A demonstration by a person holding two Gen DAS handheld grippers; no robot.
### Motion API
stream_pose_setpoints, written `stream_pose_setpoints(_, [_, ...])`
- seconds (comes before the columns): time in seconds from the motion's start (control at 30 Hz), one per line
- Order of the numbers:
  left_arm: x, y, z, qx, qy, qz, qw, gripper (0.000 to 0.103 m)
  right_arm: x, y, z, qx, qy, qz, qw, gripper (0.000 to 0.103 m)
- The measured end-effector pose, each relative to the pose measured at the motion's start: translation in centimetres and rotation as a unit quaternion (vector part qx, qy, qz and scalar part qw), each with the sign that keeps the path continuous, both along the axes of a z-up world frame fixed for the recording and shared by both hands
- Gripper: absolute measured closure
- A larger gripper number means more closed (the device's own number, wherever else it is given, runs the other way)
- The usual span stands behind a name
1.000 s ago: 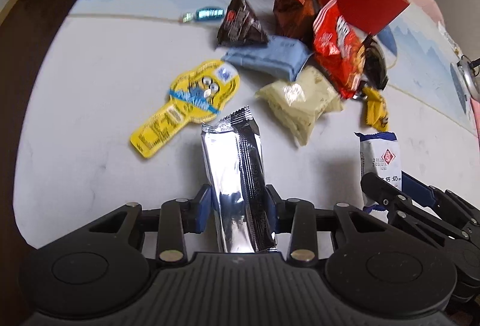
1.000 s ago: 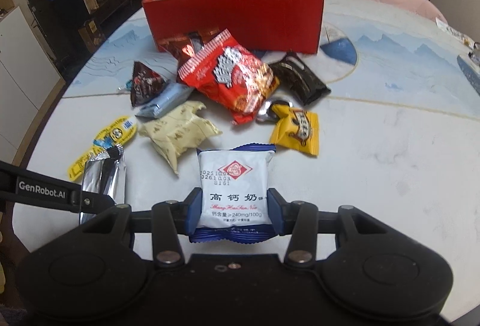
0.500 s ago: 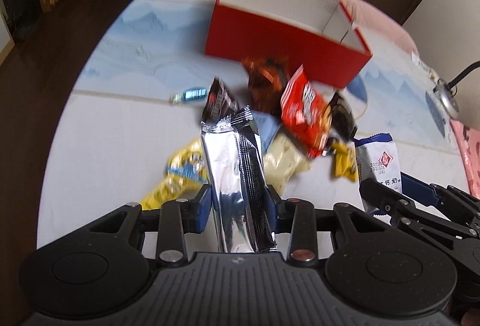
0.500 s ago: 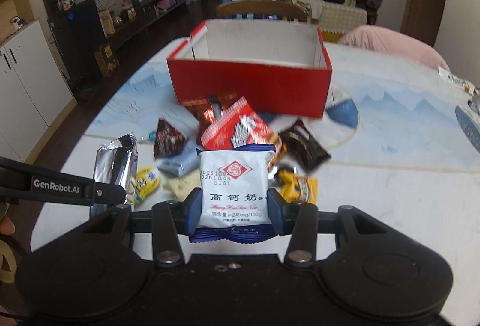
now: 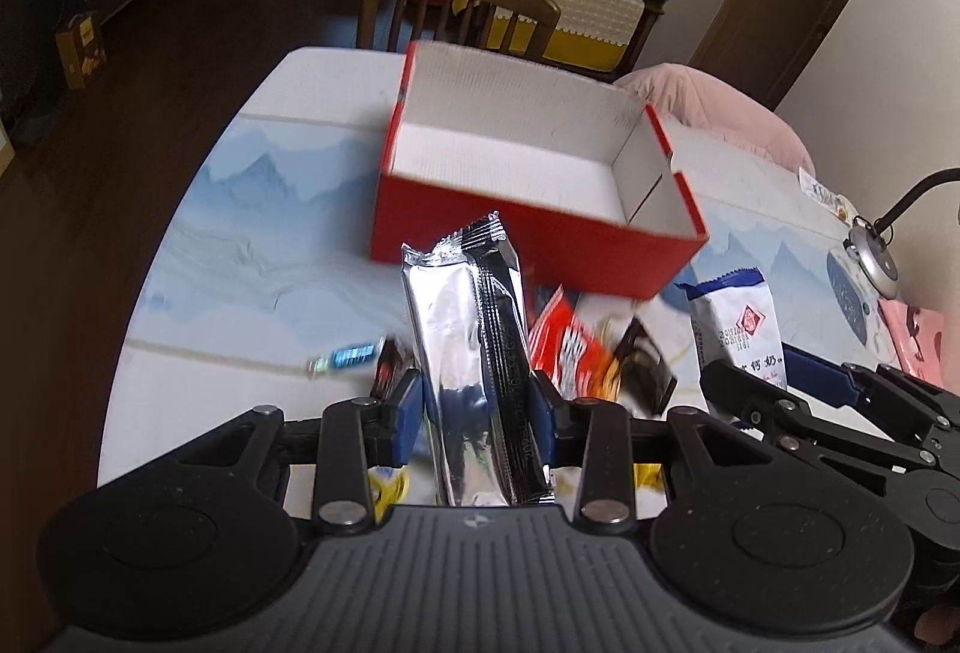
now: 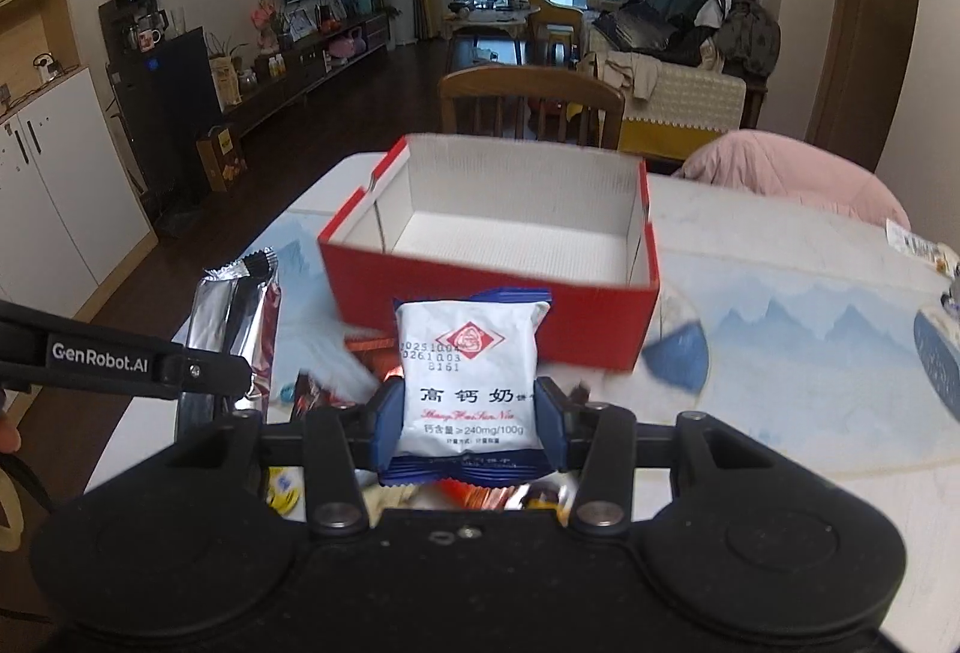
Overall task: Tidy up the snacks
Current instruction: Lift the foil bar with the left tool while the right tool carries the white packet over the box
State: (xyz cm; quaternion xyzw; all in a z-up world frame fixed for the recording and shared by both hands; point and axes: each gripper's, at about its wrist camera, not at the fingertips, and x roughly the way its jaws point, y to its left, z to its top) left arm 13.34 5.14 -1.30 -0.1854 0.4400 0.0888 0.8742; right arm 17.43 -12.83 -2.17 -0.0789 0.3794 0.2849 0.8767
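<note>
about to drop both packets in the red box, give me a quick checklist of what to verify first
1. Left gripper grip: ok, its pads clamp the silver packet, which stands upright.
2. Right gripper grip: ok, shut on the white packet at its lower half.
3. Red box open and free inside: ok, no lid, and the white floor that shows is bare.
4. Packets above the box rim: cannot tell, both views show the box ahead and lower in frame, but real height is unclear.
5. Grippers apart: ok, they sit side by side with a gap.
6. Loose snacks out of the path: ok, they lie on the table in front of the box.
</note>
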Motion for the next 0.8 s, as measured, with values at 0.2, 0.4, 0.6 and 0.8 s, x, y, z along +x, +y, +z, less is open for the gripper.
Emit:
stream_pose_setpoints(0.2, [4.2, 0.8, 1.2, 0.015, 0.003, -0.005, 0.9999, 0.066, 4.0, 1.1, 0.8, -0.002, -0.013, 0.004, 1.0, 0.058])
stream_pose_setpoints(0.4, [8.7, 1.9, 2.2, 0.032, 0.006, -0.005, 0.9995, 0.066, 8.1, 2.2, 0.8, -0.007, -0.015, 0.007, 1.0, 0.058])
stream_pose_setpoints(0.6, [13.5, 2.9, 2.2, 0.04, 0.014, -0.003, 0.9991, 0.066, 12.2, 3.4, 0.1, -0.016, -0.013, 0.01, 1.0, 0.058])
stream_pose_setpoints(0.8, [17.9, 3.6, 0.6, 0.043, 0.034, -0.004, 0.9985, 0.066, 16.0, 4.5, -1.8, -0.035, 0.003, 0.008, 0.999, 0.058])
